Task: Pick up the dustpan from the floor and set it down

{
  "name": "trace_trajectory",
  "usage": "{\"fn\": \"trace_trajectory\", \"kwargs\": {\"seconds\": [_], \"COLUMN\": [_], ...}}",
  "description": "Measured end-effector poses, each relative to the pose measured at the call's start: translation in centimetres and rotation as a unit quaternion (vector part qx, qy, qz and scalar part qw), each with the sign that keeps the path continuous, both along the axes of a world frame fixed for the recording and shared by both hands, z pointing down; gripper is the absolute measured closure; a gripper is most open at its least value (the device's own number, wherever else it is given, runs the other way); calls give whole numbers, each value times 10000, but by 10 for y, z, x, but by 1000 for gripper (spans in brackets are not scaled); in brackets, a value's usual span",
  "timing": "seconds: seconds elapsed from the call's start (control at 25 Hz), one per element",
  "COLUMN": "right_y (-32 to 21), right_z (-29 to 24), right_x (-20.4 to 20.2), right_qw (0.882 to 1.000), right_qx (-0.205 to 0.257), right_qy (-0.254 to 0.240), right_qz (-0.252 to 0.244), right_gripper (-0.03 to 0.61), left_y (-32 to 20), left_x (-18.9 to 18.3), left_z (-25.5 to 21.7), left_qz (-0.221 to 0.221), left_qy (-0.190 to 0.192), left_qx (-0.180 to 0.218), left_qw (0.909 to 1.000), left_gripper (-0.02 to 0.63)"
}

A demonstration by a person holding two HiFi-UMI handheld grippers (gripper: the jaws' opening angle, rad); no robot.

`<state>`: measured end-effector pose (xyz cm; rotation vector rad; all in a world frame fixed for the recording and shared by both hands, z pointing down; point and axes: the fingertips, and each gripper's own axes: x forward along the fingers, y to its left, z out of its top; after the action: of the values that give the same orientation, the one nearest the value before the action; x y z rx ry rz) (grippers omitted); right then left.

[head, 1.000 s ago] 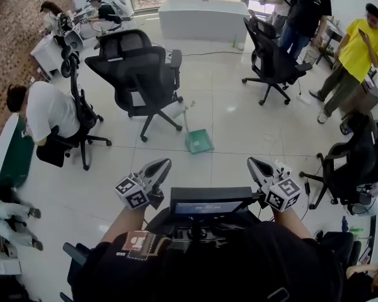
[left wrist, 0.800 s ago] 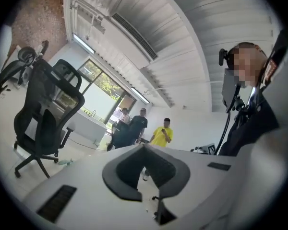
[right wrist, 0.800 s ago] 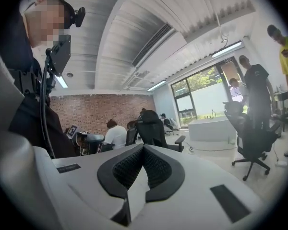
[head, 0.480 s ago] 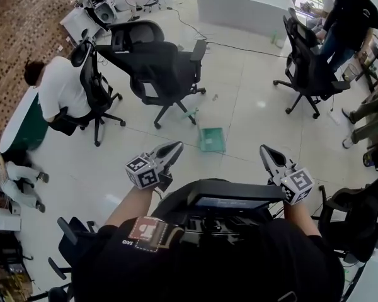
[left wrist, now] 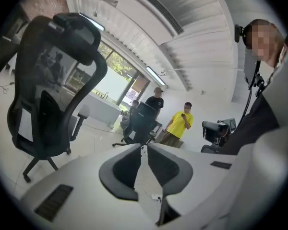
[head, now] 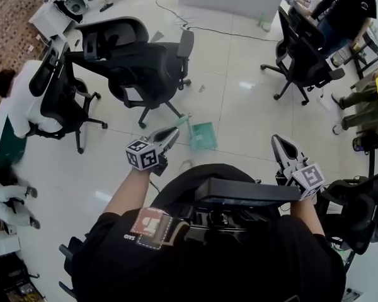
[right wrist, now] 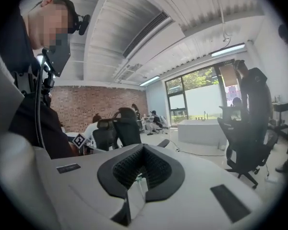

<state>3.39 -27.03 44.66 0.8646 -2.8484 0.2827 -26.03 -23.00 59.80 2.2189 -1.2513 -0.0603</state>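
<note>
Closer now: both grippers have advanced on the dustpan (head: 203,135), which lies flat on the floor (head: 246,106) just beyond the left gripper (head: 173,131); left fingers (left wrist: 122,169) have just been opening to a narrow slit, nothing between them; right gripper (head: 278,139) well right of the pan, fingers (right wrist: 158,169) pressed together, empty. Dustpan: green plastic, square tray, slim handle angled toward the base of a black mesh office chair (head: 145,74) just behind; floor: glossy pale tile.

The tiled floor (head: 239,106) shines glossy; the green dustpan (head: 203,135) looks plastic, the black chair (head: 145,68) matt.
</note>
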Motion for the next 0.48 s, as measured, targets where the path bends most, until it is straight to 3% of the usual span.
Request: {"fn": "trace_trajectory", "kwargs": {"seconds": [0.2,0.36,0.48], "right_y": [-73,-102,-131], "right_z": [8,22,45], "right_x": [-60,-82,-79], "right_qw": [9980,9957,9940], "right_qx": [-268,-548,-741], "right_qy": [93,233,308], "right_qz": [570,711,743], "right_gripper": [569,569,569], "left_y": [-95,-135,-165], "left_x": [-87,-125,-138], "left_z": [87,162,219], "left_qz": [460,673,684], "left_qy": [217,31,217], "left_qx": [-1032,-1782,-2356], "left_qw": [9934,9817,9692], "left_gripper": [424,364,299]}}
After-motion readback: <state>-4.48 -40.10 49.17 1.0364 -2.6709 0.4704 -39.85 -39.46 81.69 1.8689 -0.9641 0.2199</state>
